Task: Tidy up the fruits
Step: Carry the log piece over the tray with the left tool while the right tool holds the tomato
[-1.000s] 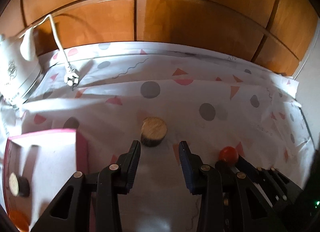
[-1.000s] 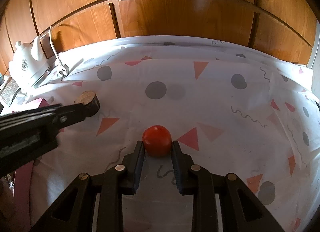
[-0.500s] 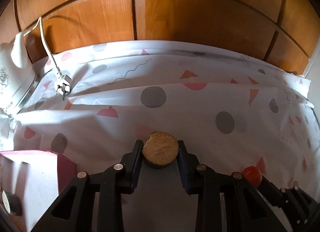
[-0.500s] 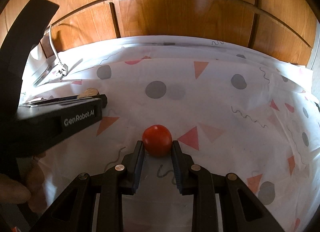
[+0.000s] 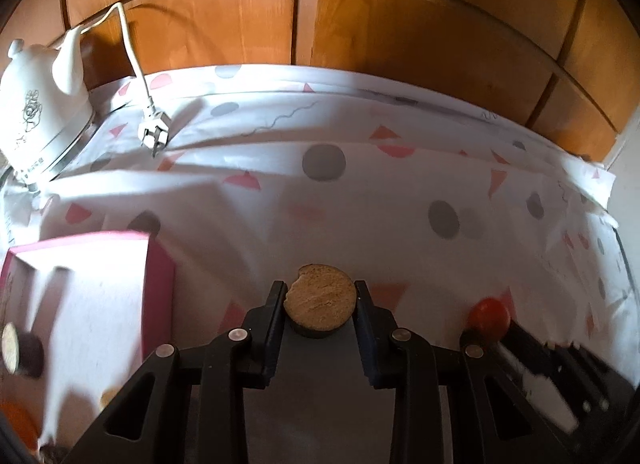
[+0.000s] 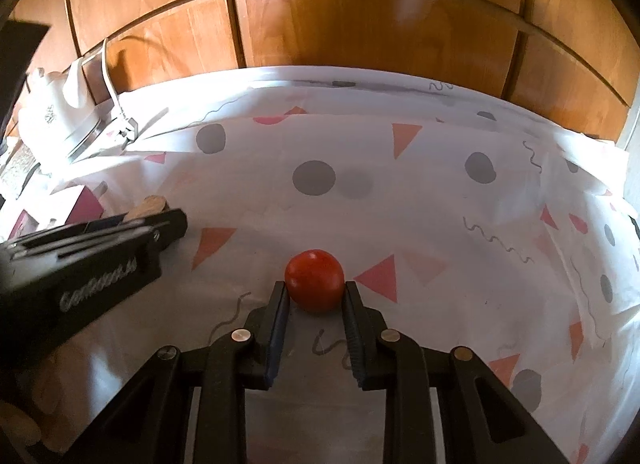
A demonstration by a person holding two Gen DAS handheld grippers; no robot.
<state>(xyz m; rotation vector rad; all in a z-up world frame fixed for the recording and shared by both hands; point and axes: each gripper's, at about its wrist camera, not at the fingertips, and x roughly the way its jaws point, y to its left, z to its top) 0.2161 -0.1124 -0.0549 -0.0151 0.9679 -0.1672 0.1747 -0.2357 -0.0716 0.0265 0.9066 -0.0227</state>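
Note:
My left gripper (image 5: 320,298) is shut on a round tan-topped, dark-sided fruit slice (image 5: 320,302), held above the patterned cloth. My right gripper (image 6: 315,296) is shut on a red tomato (image 6: 315,280); the tomato also shows in the left wrist view (image 5: 489,314) at the lower right. A pink-edged white box (image 5: 88,296) lies to the lower left, with a similar slice (image 5: 16,350) and an orange fruit (image 5: 18,424) in it. The left gripper shows in the right wrist view (image 6: 158,219) at the left.
A white kettle (image 5: 36,103) stands at the far left with its cord and plug (image 5: 154,133) on the cloth. Wooden cabinet doors (image 5: 360,23) rise behind the table. The patterned tablecloth (image 6: 440,203) covers the surface.
My left gripper closed on the slice, lifted it and shifted left, so the pink box is nearer. My right gripper still holds the tomato in the same place.

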